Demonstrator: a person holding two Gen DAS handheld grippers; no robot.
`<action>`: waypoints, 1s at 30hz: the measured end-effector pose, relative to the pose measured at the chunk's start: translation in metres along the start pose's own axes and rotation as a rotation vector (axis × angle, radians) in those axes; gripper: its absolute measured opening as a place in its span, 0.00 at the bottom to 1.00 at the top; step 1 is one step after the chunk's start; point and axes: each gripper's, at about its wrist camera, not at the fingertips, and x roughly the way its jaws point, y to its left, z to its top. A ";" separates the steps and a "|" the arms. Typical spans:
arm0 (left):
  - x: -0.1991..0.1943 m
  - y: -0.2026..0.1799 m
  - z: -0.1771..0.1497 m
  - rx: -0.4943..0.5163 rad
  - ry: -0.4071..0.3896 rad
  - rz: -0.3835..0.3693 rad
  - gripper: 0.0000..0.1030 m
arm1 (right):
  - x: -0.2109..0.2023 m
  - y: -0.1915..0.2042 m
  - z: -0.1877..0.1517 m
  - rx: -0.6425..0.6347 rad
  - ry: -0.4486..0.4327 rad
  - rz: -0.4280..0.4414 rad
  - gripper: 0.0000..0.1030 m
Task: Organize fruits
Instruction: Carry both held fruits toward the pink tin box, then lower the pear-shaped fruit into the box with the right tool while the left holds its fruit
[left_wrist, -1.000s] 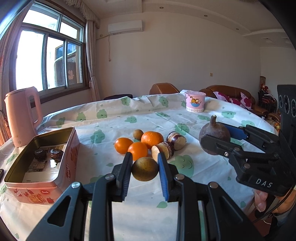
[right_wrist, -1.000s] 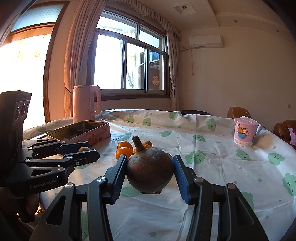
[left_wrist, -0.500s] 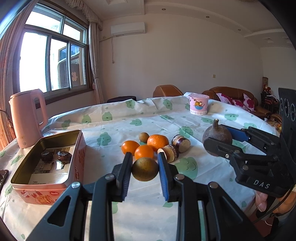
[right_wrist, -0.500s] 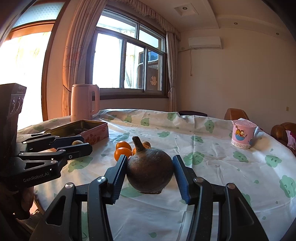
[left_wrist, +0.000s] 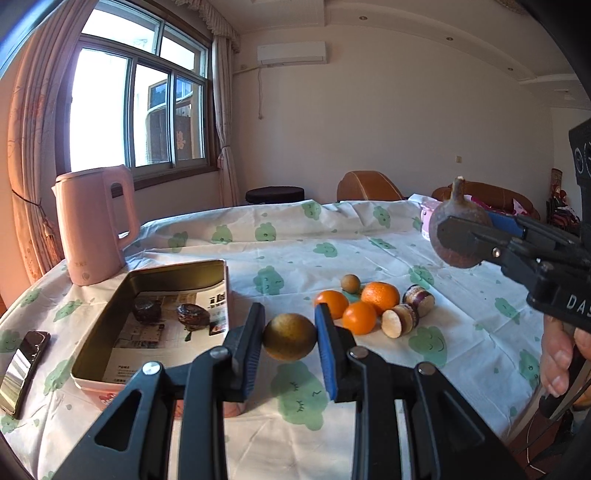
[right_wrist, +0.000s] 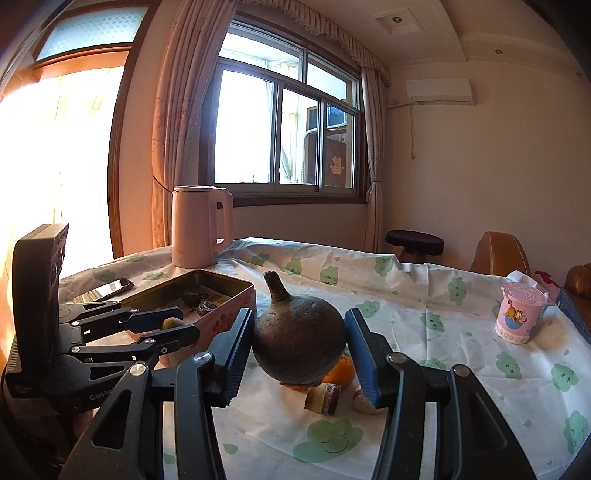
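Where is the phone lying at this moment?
The phone lies flat on the tablecloth at the far left of the left wrist view, beside the open tin box and in front of the pink kettle.

- Oranges (left_wrist: 357, 306): I count three, grouped on the tablecloth.
- Small round brown fruits: two, one held between my left pads (left_wrist: 290, 341) and one behind the oranges (left_wrist: 350, 283).
- Large dark fruit with a stem (right_wrist: 298, 342): one, between my right pads.
- Purple-skinned cut pieces (left_wrist: 406, 314): two.
- Dark items in the tin (left_wrist: 168, 313): two; I cannot tell what kind they are.
- Tin (left_wrist: 94, 341): one.
- Pink kettle (left_wrist: 94, 225): one.
- Pink cup (right_wrist: 519, 318): one.
- Phone (left_wrist: 23, 371): one.
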 end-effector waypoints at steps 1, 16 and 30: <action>0.001 0.007 0.002 -0.006 0.002 0.014 0.29 | 0.004 0.004 0.006 -0.005 0.003 0.013 0.51; 0.025 0.106 0.021 -0.086 0.083 0.172 0.29 | 0.068 0.053 0.069 -0.063 0.047 0.124 0.51; 0.055 0.133 0.011 -0.101 0.204 0.184 0.29 | 0.151 0.098 0.058 -0.081 0.186 0.190 0.51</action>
